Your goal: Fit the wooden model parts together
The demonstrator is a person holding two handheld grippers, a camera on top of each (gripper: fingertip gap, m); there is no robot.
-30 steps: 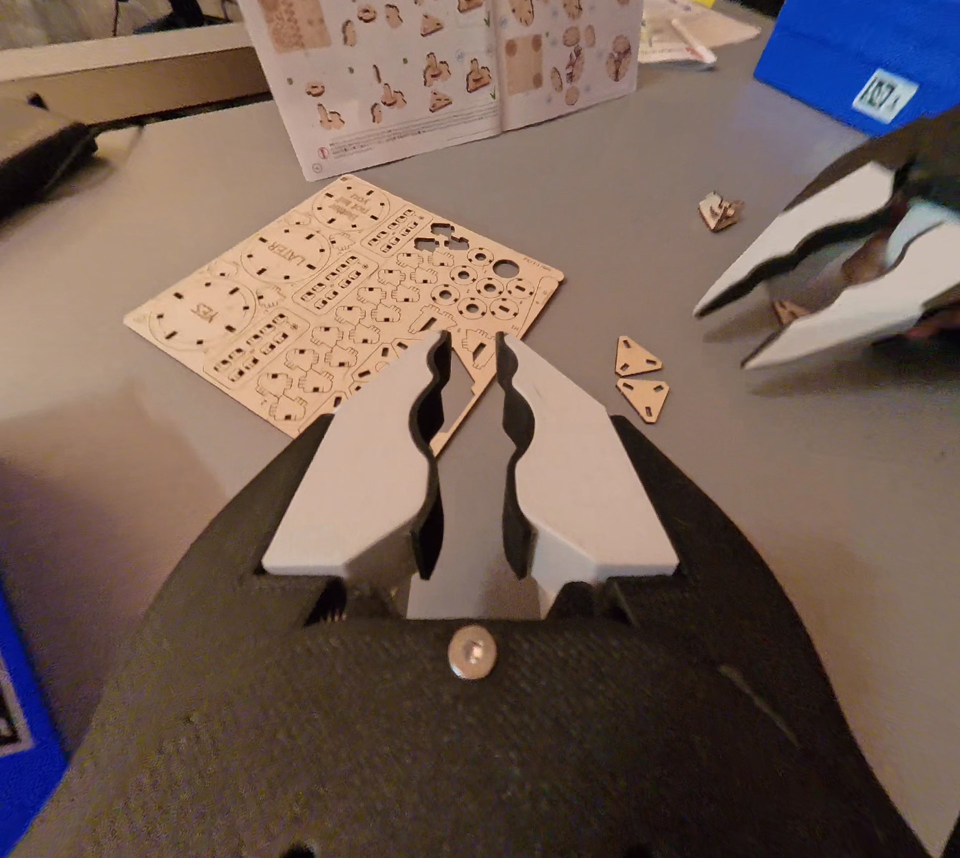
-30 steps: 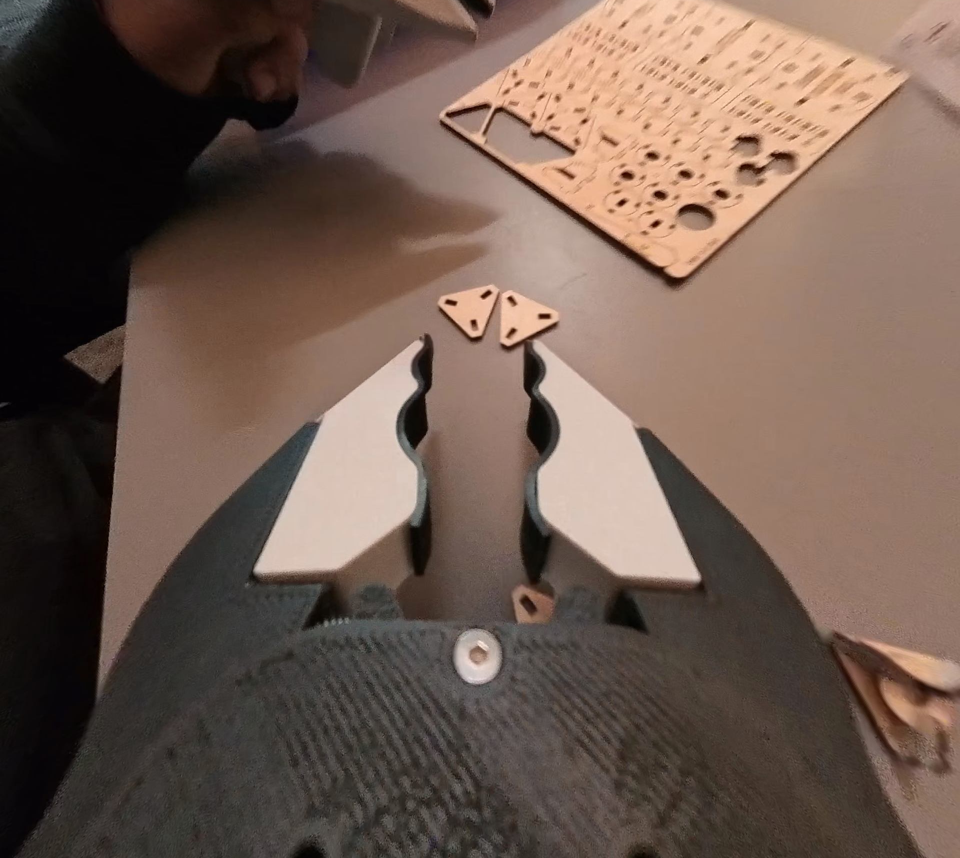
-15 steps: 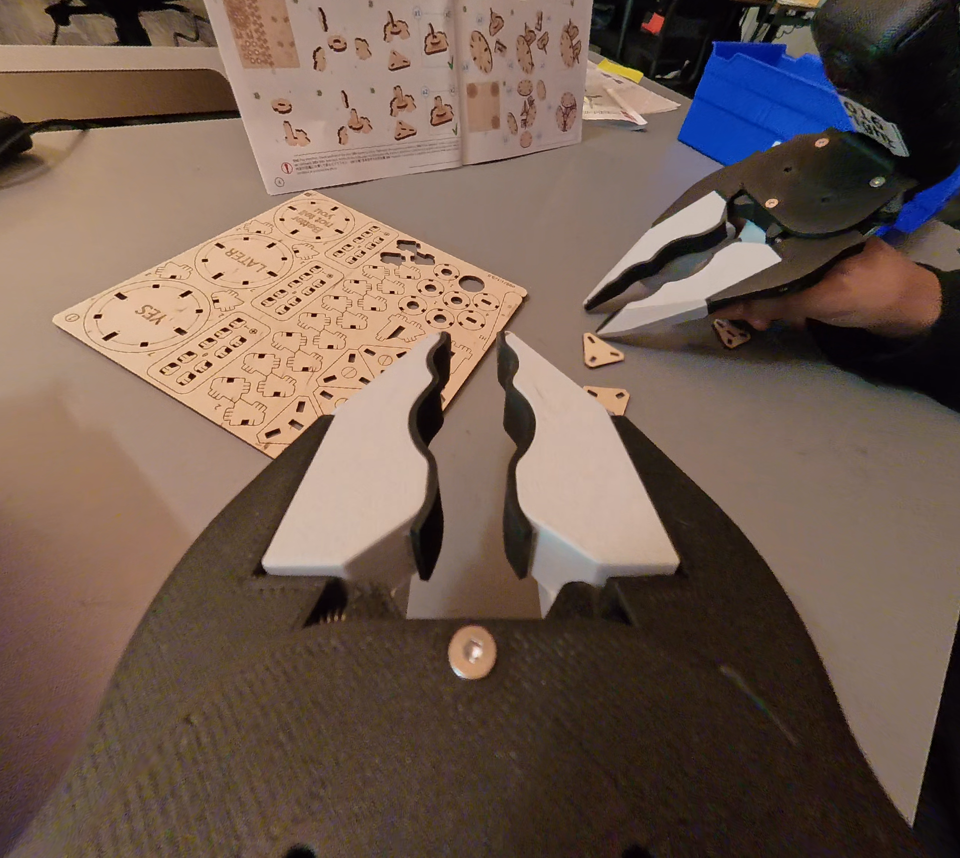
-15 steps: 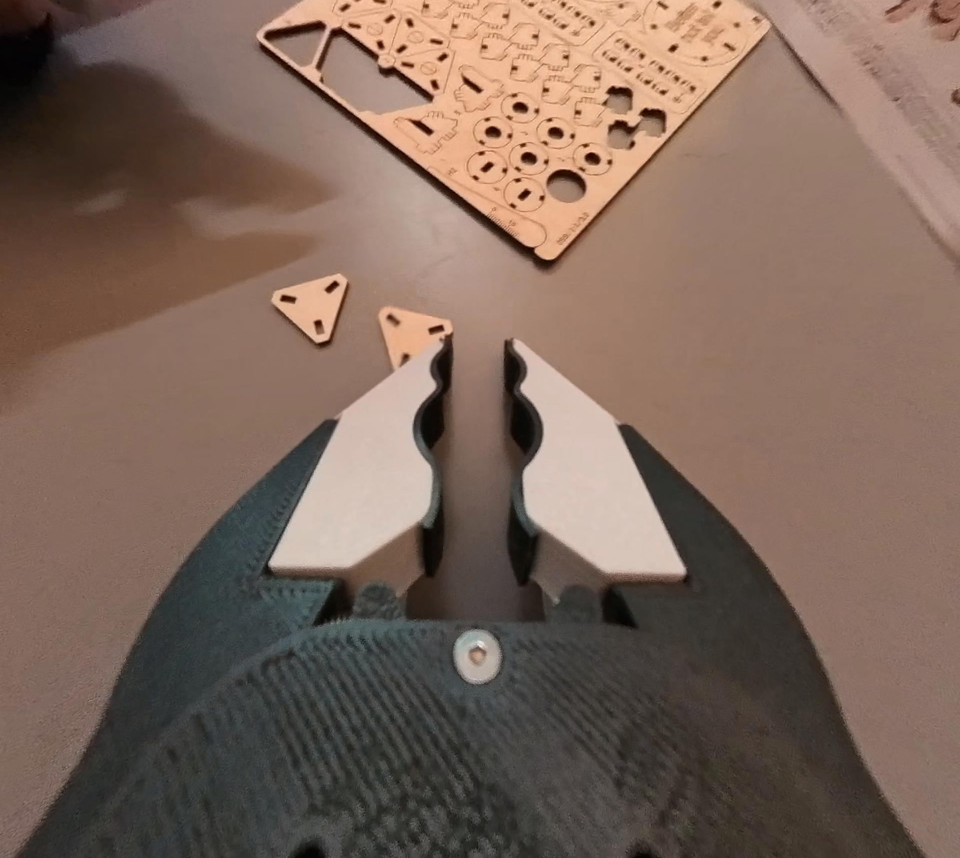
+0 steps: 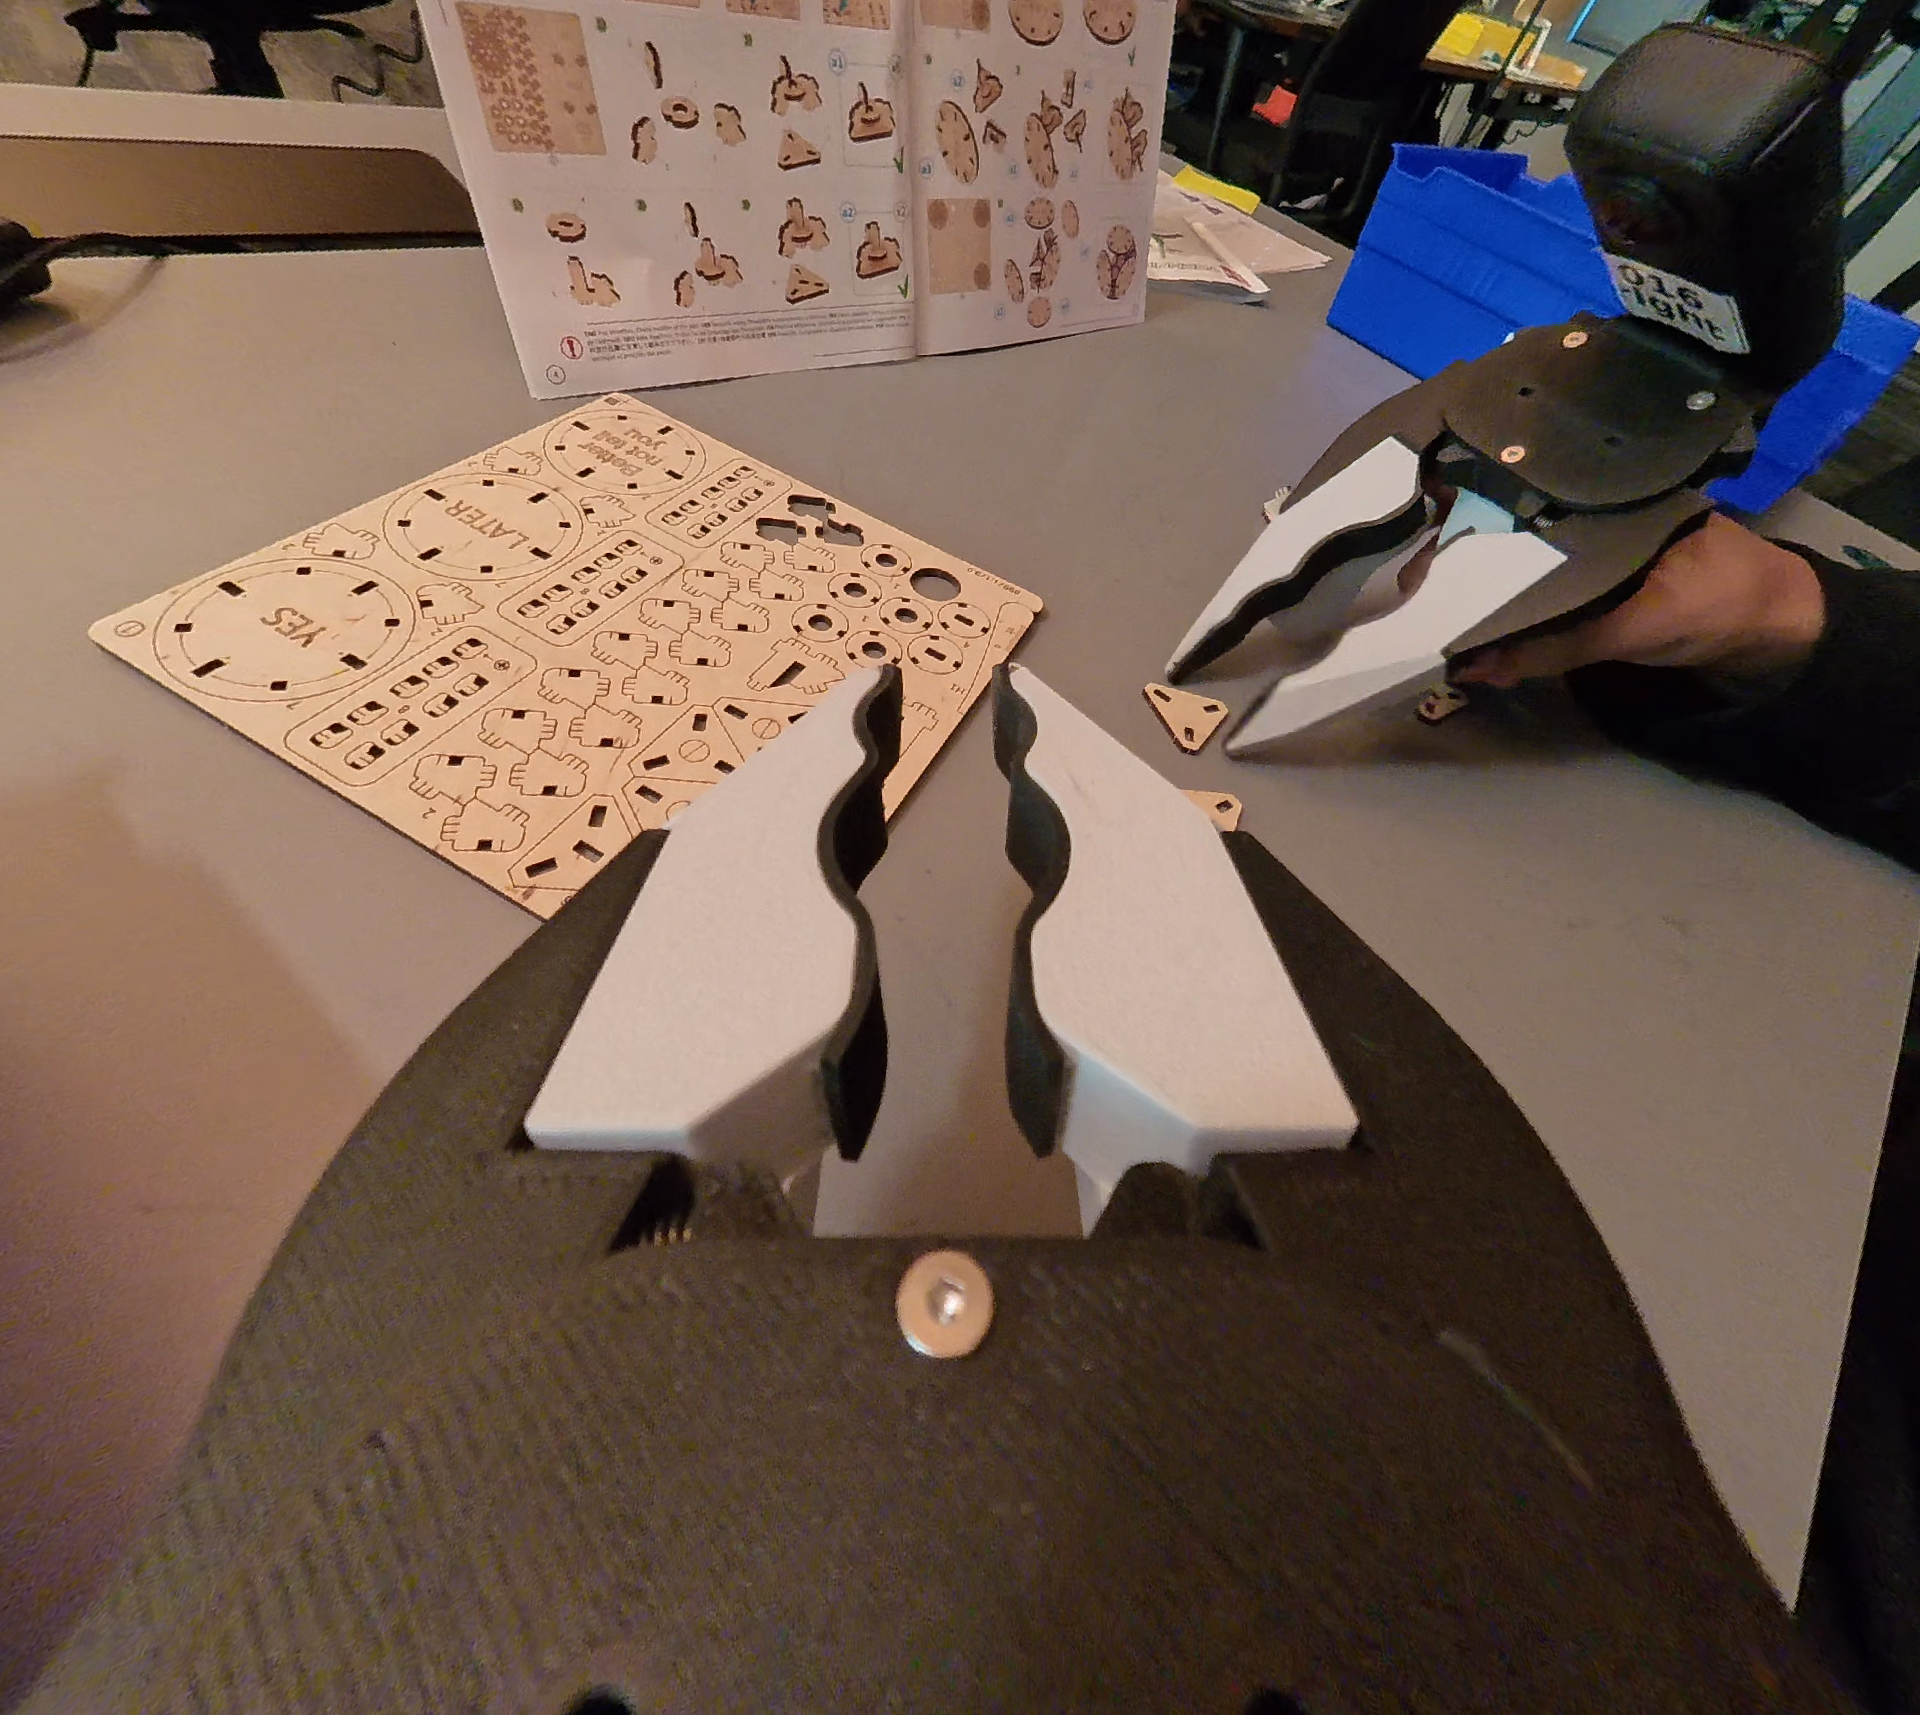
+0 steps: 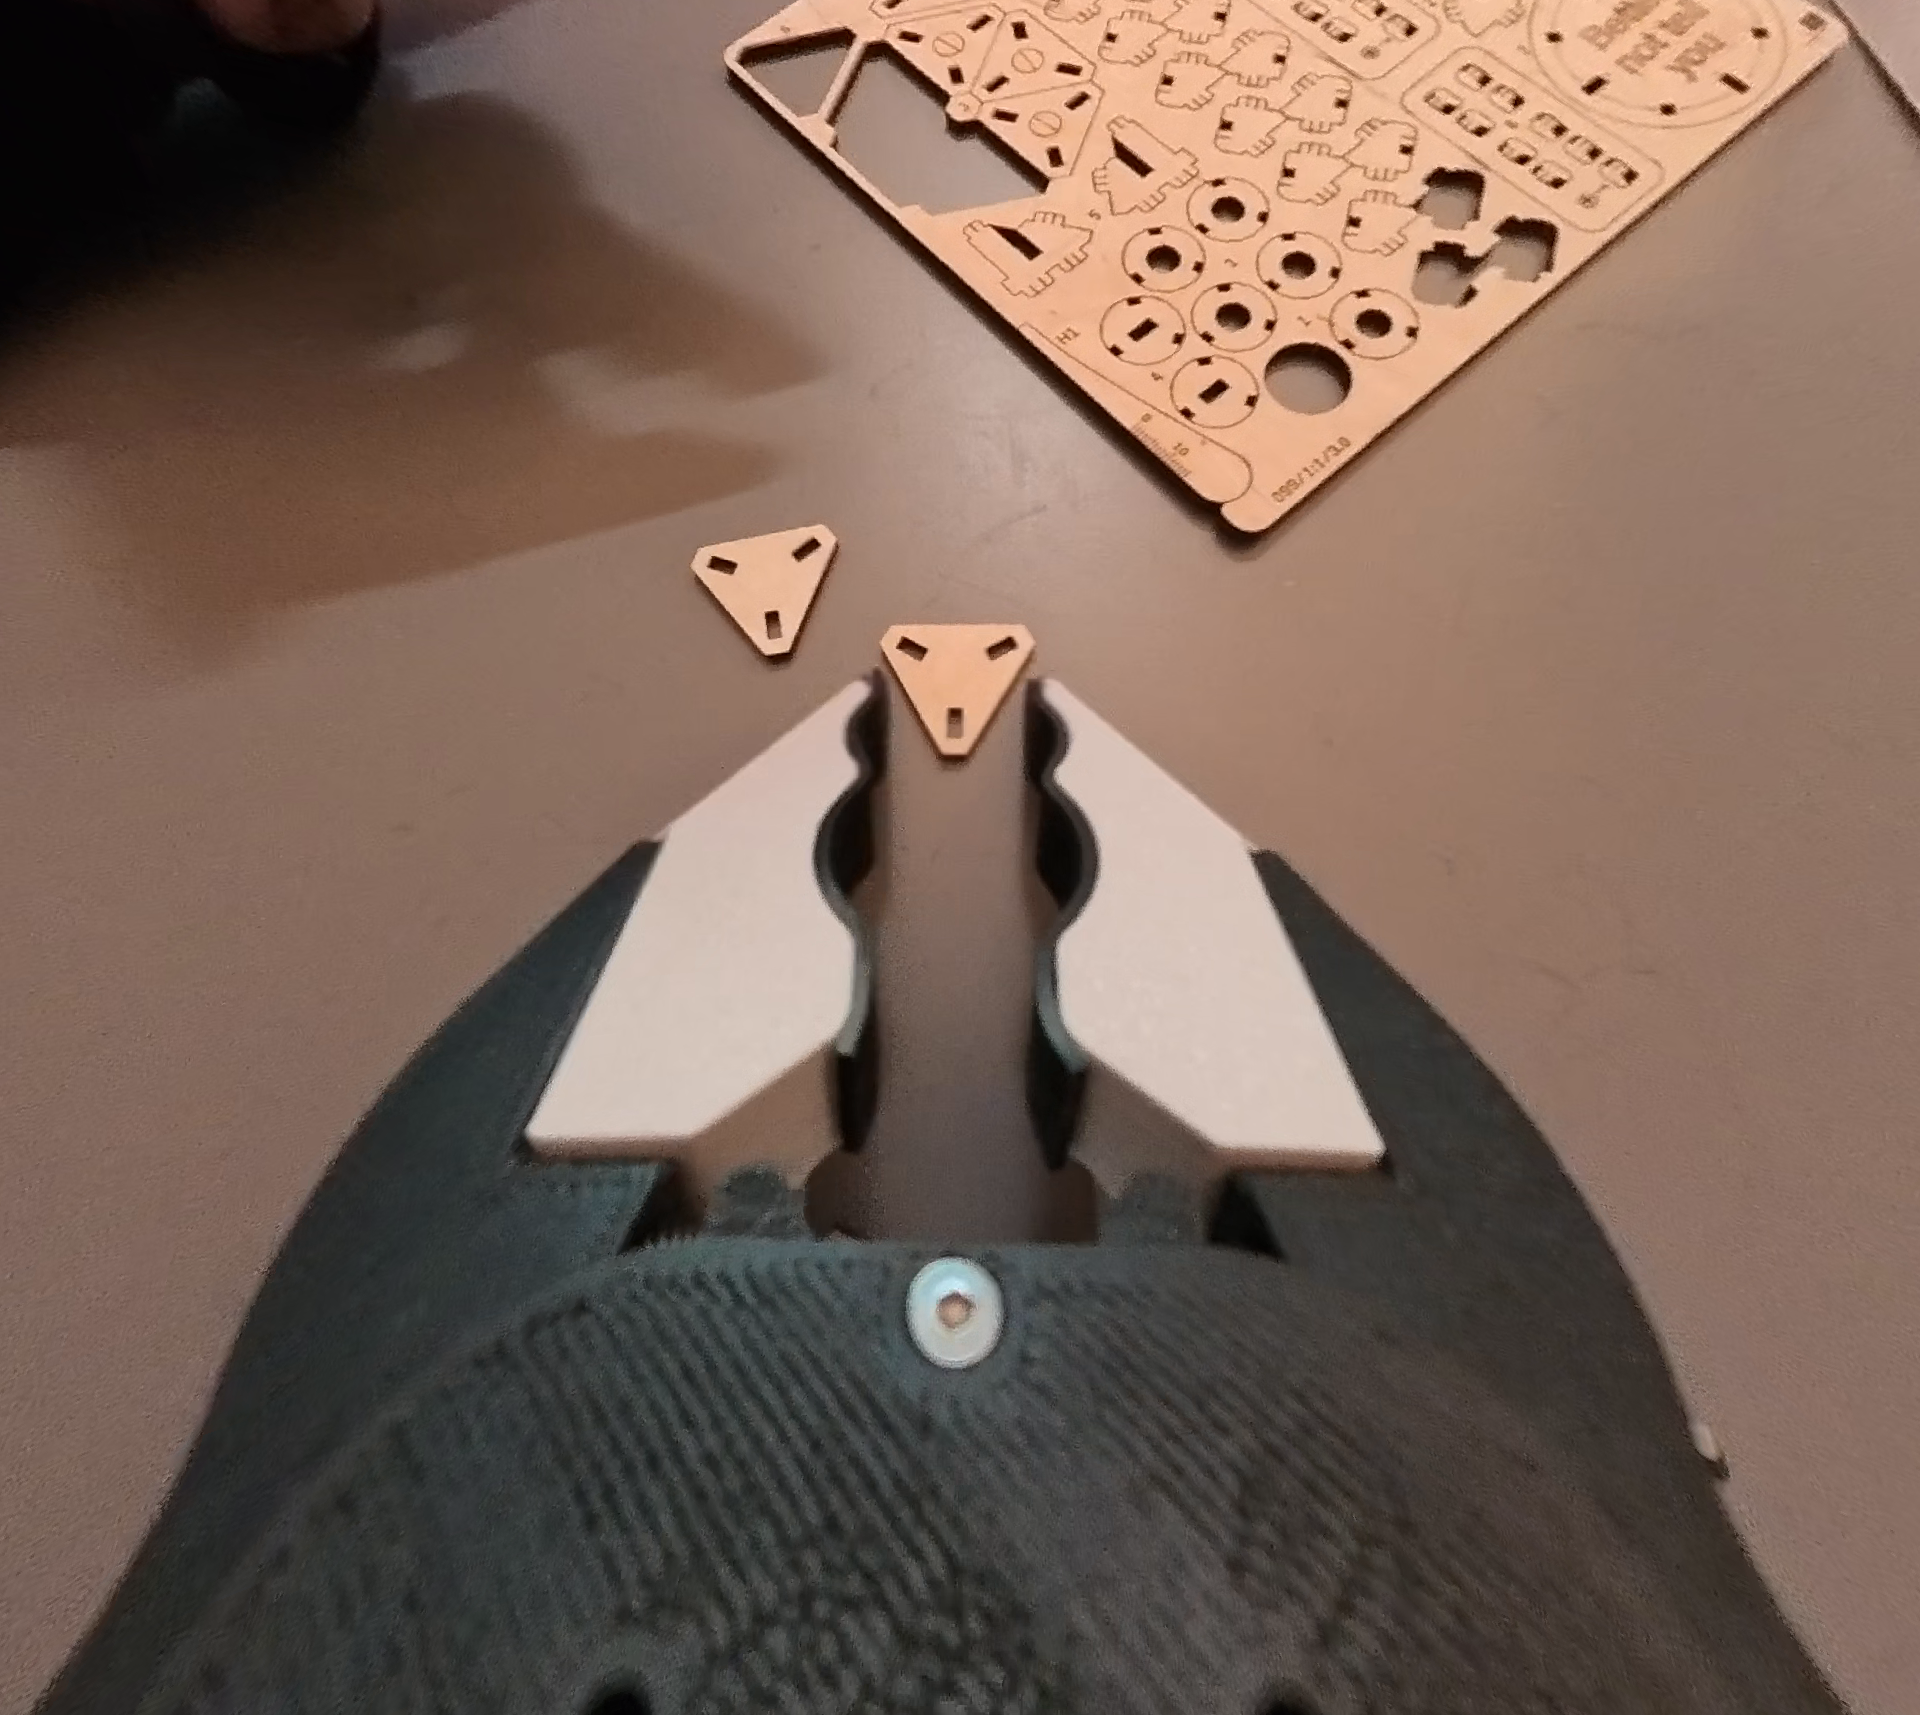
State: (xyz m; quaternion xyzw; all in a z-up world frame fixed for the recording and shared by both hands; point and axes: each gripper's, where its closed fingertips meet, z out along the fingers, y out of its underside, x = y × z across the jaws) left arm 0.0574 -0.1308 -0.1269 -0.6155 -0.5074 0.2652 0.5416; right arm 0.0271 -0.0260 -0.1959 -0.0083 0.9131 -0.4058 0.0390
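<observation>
My right gripper (image 6: 954, 691) is open and low over the grey table (image 6: 1455, 834). A small wooden triangle piece (image 6: 956, 689) lies flat between its fingertips, with a little gap to each pad. The left wrist view shows the same: the right gripper (image 5: 1203, 711) tips straddle the triangle (image 5: 1184, 715). A second triangle (image 6: 764, 590) lies just to the left; in the left wrist view this second triangle (image 5: 1216, 808) peeks out beside my left finger. My left gripper (image 5: 945, 678) is open and empty, above the near corner of the laser-cut wooden sheet (image 5: 520, 626).
An open instruction booklet (image 5: 779, 107) stands behind the sheet. A blue bin (image 5: 1475, 263) sits at the back right. The person's hand (image 5: 1714, 616) holds the right gripper, with a small wooden part (image 5: 1439, 704) under it. The sheet (image 6: 1299, 107) lies ahead-right of the right gripper. Across from one pair of fingers to the other is roughly 15 centimeters.
My right gripper shifted left so that the nearer triangle now lies between its tips; its jaws narrowed, then widened a little. My left gripper stayed open and tilted up slightly.
</observation>
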